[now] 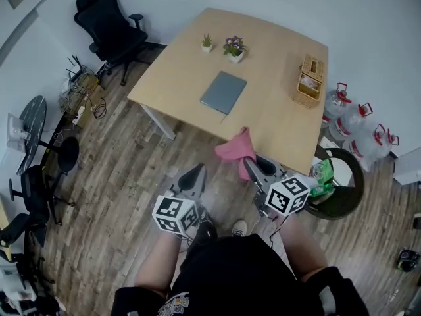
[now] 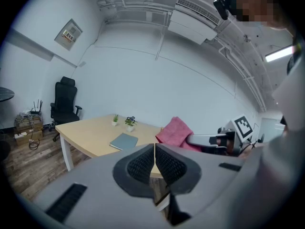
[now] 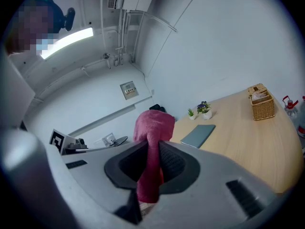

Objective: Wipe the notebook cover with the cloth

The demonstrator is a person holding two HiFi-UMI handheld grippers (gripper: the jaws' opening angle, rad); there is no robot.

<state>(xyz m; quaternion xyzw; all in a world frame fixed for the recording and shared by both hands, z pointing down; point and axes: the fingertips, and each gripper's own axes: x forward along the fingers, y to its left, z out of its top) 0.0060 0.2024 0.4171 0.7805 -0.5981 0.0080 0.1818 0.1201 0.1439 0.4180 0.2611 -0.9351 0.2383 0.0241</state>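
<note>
Only the head view shows the floor [image 1: 131, 176]. The person stands short of the table's [image 1: 184, 64] near edge, with open planks on the left and a bin [image 1: 359, 184] close on the right. The right gripper view shows the right gripper [image 3: 152, 161] with its jaws clamped on the pink cloth [image 3: 153, 128]. The left gripper view shows the left gripper [image 2: 154, 159] with its jaws pressed together and nothing between them. The grey notebook [image 1: 223, 92] lies flat mid-table with bare tabletop around it. Its long axis runs away from the person, angled slightly right.

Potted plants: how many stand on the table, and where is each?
2. A small green plant stands near the table's far edge. A flowering plant stands just right of it. Both are beyond the notebook. None seems hidden.
</note>
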